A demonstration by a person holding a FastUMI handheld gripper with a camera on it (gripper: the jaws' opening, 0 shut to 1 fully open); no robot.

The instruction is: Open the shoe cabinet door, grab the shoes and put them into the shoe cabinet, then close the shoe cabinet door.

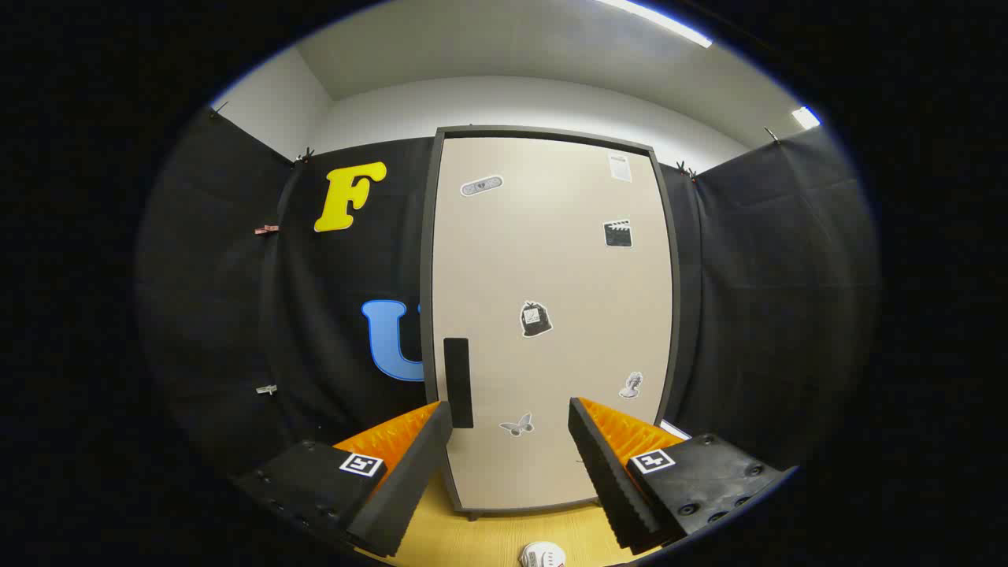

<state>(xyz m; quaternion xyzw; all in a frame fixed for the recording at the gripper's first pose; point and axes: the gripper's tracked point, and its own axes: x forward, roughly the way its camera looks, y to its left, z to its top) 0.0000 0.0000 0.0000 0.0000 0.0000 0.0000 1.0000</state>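
The tongs point(510, 417) stand wide apart, holding nothing. Between them, on the pale wooden desk point(488, 543), peeks a white shoe point(542, 554) (mostly cut off). Beyond, the tall beige shoe cabinet door point(551, 315) with its black vertical handle point(457, 382) is closed, so every step remains. Its small stickers point(535, 319) carry no readable writing.

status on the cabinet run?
Gripper open, nothing held. Cabinet door shut; handle just ahead of left finger. Shoe on floor below, between fingers.
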